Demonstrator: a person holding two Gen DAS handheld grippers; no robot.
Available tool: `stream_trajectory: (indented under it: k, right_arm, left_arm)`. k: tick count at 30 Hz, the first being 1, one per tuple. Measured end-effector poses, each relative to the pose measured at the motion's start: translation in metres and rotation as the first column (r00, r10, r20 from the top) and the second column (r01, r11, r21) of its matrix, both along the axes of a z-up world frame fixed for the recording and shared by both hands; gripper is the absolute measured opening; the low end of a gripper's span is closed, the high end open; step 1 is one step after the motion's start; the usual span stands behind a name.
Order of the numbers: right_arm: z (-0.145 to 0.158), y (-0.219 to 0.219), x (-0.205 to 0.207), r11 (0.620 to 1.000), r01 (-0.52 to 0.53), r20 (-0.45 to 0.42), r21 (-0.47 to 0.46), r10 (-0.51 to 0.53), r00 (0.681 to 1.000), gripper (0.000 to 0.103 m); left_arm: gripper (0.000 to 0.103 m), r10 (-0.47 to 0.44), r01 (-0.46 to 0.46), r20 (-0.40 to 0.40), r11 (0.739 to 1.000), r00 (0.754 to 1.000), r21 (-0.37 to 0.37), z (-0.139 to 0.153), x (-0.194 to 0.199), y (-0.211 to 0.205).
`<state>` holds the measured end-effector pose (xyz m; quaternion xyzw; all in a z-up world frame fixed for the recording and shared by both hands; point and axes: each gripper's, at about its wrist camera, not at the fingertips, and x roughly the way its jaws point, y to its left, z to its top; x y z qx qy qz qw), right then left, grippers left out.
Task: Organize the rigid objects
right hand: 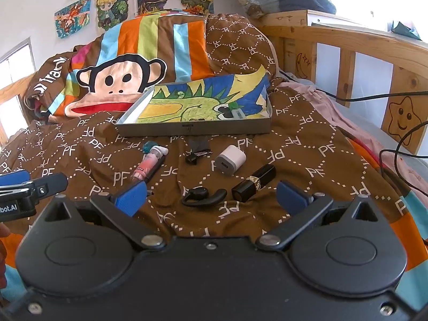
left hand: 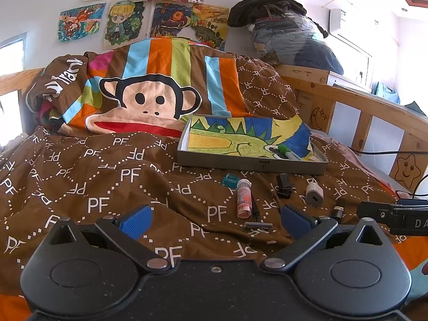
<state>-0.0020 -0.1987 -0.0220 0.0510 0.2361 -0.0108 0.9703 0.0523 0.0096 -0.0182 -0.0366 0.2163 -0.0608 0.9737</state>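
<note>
A shallow grey box (left hand: pixel 251 165) (right hand: pixel 192 128) lined with a crayon drawing lies on the brown bedspread; a green-capped marker (left hand: pixel 289 152) (right hand: pixel 235 111) rests inside it. In front of the box lie a pink tube (left hand: pixel 244 199) (right hand: pixel 148 164), a teal cap (left hand: pixel 230 180), a black clip (left hand: pixel 284 186) (right hand: pixel 196 152), a white charger (left hand: pixel 314 194) (right hand: pixel 230 159), a razor (left hand: pixel 258 225), a black-and-gold lipstick (right hand: pixel 253 183) and a black earpiece (right hand: pixel 203 195). My left gripper (left hand: pixel 215 220) is open, empty, just short of the razor. My right gripper (right hand: pixel 211 194) is open around the earpiece and lipstick, without touching them.
A wooden bed rail (right hand: pixel 347 42) with star and moon drawings runs along the right. Black cables (right hand: pixel 401 139) trail over the bed's right side. A monkey-print pillow (left hand: pixel 149 93) and rumpled duvet rise behind the box. Bagged clothes (left hand: pixel 289 32) sit on the headboard.
</note>
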Motion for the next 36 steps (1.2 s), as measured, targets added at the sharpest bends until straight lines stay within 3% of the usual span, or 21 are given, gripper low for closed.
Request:
stream_trajectory:
  k: [24,31,36]
  right_arm:
    - [-0.003,-0.004,0.014,0.998,-0.058,-0.043,-0.002,0.058,0.997,0.103]
    - [-0.006,0.000,0.035,0.987,-0.145,-0.083,-0.072,0.139,0.987,0.103]
    - [-0.019,-0.001,0.057,0.980,-0.194,-0.170,-0.046,0.184,0.968,0.103]
  left_arm:
    - [0.102,-0.051,0.051,-0.029,0.999,0.998,-0.020,-0.002,0.011,0.000]
    - [0.102,-0.141,0.116,-0.141,0.978,0.980,-0.173,-0.004,0.052,0.007]
    - [0.102,-0.263,0.215,-0.222,0.952,0.939,-0.220,-0.018,0.092,-0.006]
